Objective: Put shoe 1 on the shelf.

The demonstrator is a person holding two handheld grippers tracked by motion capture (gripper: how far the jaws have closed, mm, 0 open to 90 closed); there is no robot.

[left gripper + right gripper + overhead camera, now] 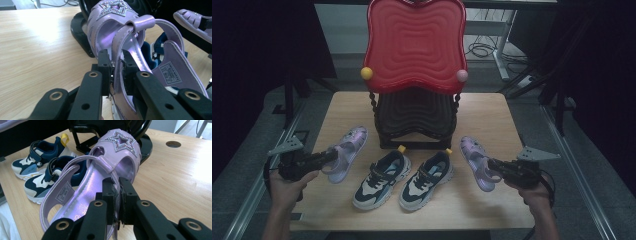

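Observation:
Two purple star-decorated sandals are held, one in each gripper. My left gripper [330, 157] [116, 62] is shut on the side strap of the left purple sandal [348, 149] [112, 22], whose toe points toward the rack. My right gripper [493, 167] [117, 186] is shut on the side edge of the right purple sandal [475, 159] [120, 152], which is tilted on its side. The right sandal [192, 21] also appears far off in the left gripper view. Between them stands a pair of navy-and-white sneakers [382, 179] [427, 180] [47, 177], side by side on the table.
A shoe rack with a red wavy top [414, 40] and a black lower tier [414, 117] stands at the back middle of the wooden table [492, 115]. Its black foot [80, 35] [146, 143] lies close behind each sandal. A round hole [173, 144] is in the tabletop.

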